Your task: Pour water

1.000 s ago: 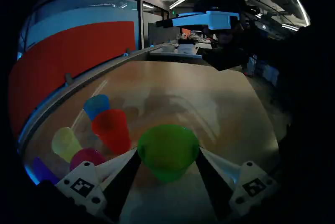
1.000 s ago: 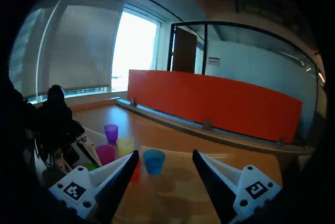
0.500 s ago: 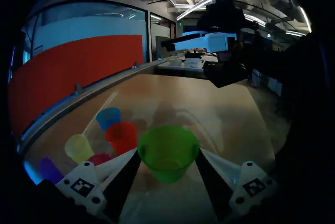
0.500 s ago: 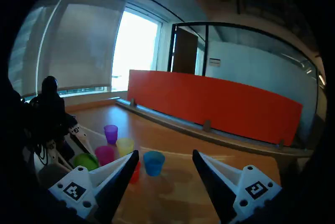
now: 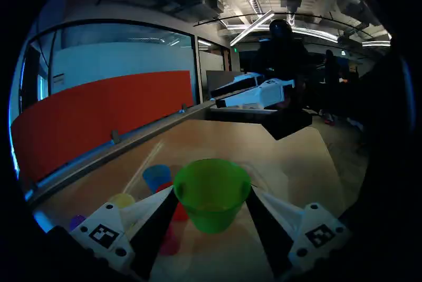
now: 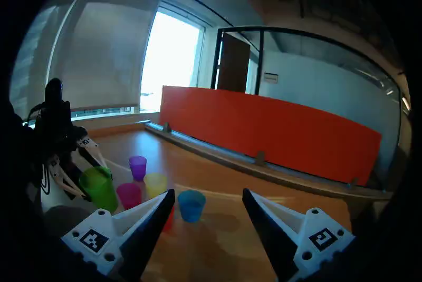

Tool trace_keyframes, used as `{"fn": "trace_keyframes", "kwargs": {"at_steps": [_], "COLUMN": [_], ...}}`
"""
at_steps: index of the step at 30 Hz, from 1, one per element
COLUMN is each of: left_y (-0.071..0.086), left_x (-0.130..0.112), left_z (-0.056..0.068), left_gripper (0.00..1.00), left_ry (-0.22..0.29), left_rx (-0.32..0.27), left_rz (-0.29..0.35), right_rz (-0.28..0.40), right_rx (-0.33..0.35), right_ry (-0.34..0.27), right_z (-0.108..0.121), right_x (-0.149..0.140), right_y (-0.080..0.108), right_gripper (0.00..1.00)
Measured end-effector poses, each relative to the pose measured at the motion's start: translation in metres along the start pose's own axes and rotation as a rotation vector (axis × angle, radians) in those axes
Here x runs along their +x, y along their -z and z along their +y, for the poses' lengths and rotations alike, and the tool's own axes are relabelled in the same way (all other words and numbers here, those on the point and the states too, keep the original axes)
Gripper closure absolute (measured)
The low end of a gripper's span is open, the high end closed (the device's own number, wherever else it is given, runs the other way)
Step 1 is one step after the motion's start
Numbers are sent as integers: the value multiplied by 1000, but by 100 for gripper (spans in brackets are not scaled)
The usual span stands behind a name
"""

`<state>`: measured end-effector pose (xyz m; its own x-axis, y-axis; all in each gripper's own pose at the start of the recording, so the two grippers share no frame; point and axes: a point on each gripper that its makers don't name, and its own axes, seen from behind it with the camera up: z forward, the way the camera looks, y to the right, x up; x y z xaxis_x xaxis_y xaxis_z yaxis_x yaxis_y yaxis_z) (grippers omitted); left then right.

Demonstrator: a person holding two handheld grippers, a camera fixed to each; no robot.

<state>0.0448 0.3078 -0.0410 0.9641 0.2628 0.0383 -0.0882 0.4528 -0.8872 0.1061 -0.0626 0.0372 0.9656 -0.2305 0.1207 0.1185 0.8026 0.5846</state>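
Left tongs (image 5: 210, 190): I have them closed on the green cup (image 5: 212, 197), with one finger pressing each side of its wall just under the rim.
Green cup: it sits upright between my left fingers with its mouth facing the camera. In the right gripper view it is at the far left, beside the pink cup (image 6: 129, 195), and its base looks clear of the table (image 6: 227, 240).
Contents: the inside of the green cup is too dim, so I cannot tell whether it holds water.
Right tongs (image 6: 207, 193): they are open and grip nothing. In the left gripper view I see them farther off, above the far end of the table, held by a dark-sleeved person.
Blue cup (image 6: 191, 205): it stands on the table and shows in the gap between my right fingers, without touching either one.
Red cup (image 6: 169, 217): it is just beside the blue one, mostly hidden behind my right tongs' left-hand finger.
Yellow cup (image 6: 156, 184): it stands upright between the pink and blue cups.
Purple cup (image 6: 137, 166): it stands behind the yellow one, farther down the table.
Backdrop: an orange partition (image 6: 274, 129) runs along the table's far edge, and a bright window (image 6: 169, 66) lies beyond it.
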Motion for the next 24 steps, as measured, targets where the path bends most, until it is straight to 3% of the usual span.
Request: {"fn": "trace_keyframes", "kwargs": {"at_steps": [12,24], "left_y": [22,33], "left_x": [29,56], "left_z": [-17,-35], "left_gripper": [13,13], "left_ry": [35,119], "left_rx": [71,104], "left_rz": [80,157], "right_rz": [-10,-26], "right_rx": [-4,0], "right_ry": [-1,0], "right_z": [8,11], "right_x": [-4,-8], "right_y": [-8,-17], "right_gripper": [1,1]}}
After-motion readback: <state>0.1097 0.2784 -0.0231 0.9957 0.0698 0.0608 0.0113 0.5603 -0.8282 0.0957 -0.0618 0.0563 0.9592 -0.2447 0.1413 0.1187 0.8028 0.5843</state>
